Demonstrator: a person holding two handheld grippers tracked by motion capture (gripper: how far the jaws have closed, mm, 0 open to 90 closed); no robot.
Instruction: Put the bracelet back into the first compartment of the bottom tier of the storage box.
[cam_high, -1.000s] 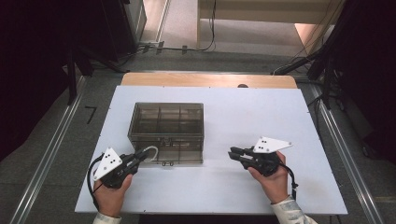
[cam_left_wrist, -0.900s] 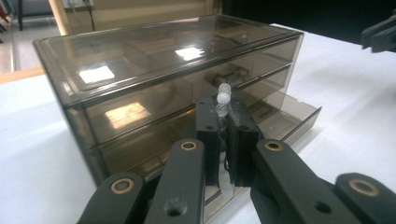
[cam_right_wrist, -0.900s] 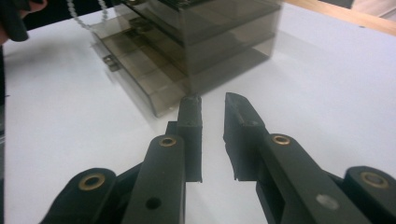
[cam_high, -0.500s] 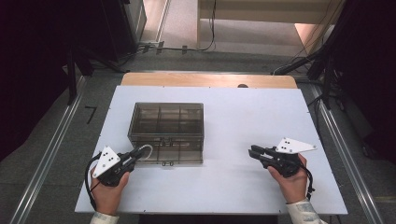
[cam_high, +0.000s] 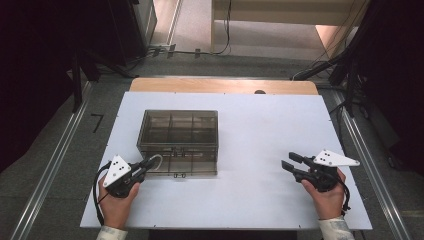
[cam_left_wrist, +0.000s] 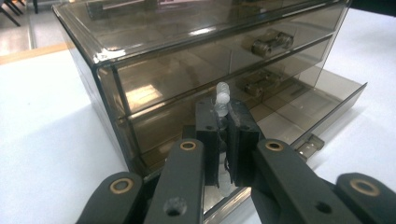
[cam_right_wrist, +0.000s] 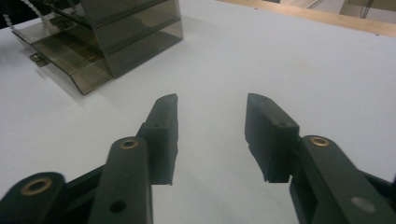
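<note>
Left gripper view: bead strand pinched at drawer unit.
Left gripper (cam_left_wrist: 223, 140) clamped white bead strand (cam_left_wrist: 222, 99); right gripper (cam_right_wrist: 212, 135) jaws had just been opening, nothing between.

The right gripper (cam_right_wrist: 212, 135) hangs low over the plain white tabletop (cam_right_wrist: 289, 60), its two blunt black jaws standing apart with nothing between them; they have just been opening. Off to the upper left stands the smoky brown see-through plastic drawer cabinet (cam_right_wrist: 116, 37), its bottom drawer pulled out. A pale wooden strip (cam_right_wrist: 322, 16) edges the far side.
</note>
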